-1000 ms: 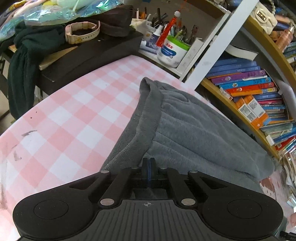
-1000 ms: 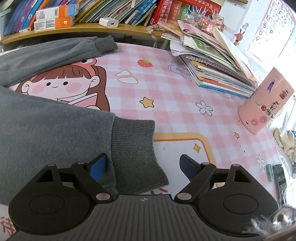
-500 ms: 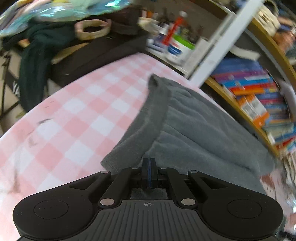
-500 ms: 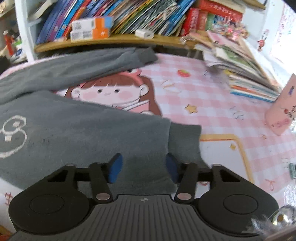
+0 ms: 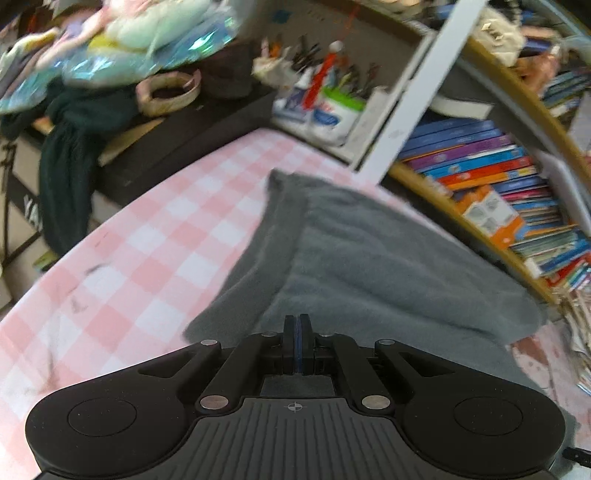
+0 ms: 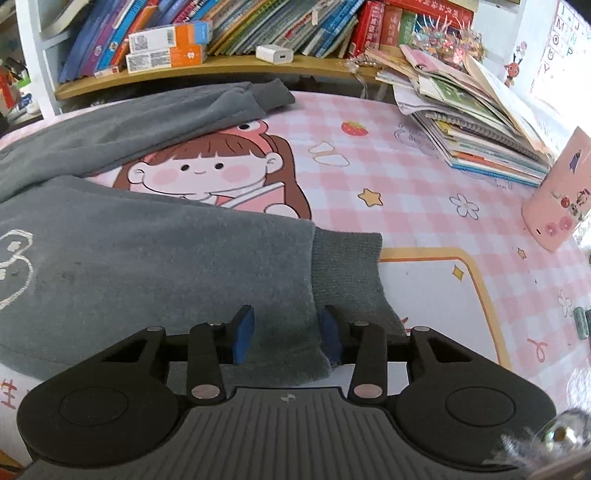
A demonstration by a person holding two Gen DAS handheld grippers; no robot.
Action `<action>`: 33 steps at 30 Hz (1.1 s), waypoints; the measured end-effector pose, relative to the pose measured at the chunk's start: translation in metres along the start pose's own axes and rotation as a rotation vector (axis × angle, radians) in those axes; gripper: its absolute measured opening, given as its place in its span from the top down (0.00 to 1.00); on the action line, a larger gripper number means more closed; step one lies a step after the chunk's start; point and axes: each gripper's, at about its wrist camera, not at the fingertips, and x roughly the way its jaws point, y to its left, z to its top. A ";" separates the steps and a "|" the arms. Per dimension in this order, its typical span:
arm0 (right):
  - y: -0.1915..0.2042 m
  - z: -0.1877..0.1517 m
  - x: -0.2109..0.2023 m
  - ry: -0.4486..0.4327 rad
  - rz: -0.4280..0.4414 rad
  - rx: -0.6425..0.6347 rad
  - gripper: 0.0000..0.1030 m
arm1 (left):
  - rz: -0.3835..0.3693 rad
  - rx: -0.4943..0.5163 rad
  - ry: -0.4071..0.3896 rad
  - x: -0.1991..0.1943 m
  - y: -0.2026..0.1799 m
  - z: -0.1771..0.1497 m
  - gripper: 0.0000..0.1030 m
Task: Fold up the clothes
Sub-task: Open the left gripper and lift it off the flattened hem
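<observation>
A grey sweatshirt (image 6: 155, 251) lies on the pink checked tablecloth (image 6: 406, 177). In the left wrist view its waist hem (image 5: 273, 221) runs away from me and the body (image 5: 388, 266) spreads to the right. My left gripper (image 5: 297, 334) is shut on the sweatshirt's hem edge. In the right wrist view my right gripper (image 6: 286, 334) is partly open, its blue pads (image 6: 243, 332) on either side of the near sleeve just behind its ribbed cuff (image 6: 351, 273). The far sleeve (image 6: 207, 107) lies across the back.
Bookshelves (image 6: 207, 33) stand behind the table. A stack of books (image 6: 476, 140) and a pink cylinder (image 6: 557, 199) sit at the right. In the left wrist view a pen pot (image 5: 336, 110) and a dark bench with clutter (image 5: 147, 122) lie beyond the table edge.
My right gripper has narrowed its jaws and moved onto the near sleeve by the cuff. My left gripper stays shut on the hem and has lifted and shifted slightly.
</observation>
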 end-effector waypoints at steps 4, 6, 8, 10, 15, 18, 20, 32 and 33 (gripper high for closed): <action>0.008 0.002 -0.006 -0.013 0.033 -0.017 0.60 | -0.030 0.049 0.000 -0.001 -0.020 0.005 0.96; 0.013 0.003 -0.009 -0.021 0.054 -0.026 0.58 | -0.056 0.068 0.017 0.000 -0.030 0.003 0.96; 0.017 0.004 -0.012 -0.028 0.074 -0.038 0.57 | -0.076 0.087 0.033 0.002 -0.038 0.002 0.95; 0.021 0.003 -0.014 -0.029 0.085 -0.049 0.56 | -0.088 0.109 0.045 0.004 -0.046 -0.002 0.94; 0.029 0.002 -0.017 -0.029 0.112 -0.074 0.47 | -0.111 0.152 0.076 0.005 -0.059 -0.010 0.92; 0.032 0.002 -0.018 -0.029 0.121 -0.087 0.44 | -0.104 0.186 0.079 0.004 -0.065 -0.014 0.76; 0.033 0.002 -0.017 -0.027 0.126 -0.093 0.42 | -0.095 0.209 0.077 0.002 -0.068 -0.016 0.66; 0.041 0.003 -0.013 -0.012 0.138 -0.130 0.28 | -0.073 0.251 0.100 0.007 -0.074 -0.022 0.39; 0.042 0.003 -0.013 -0.010 0.139 -0.133 0.26 | -0.071 0.252 0.102 0.008 -0.074 -0.022 0.38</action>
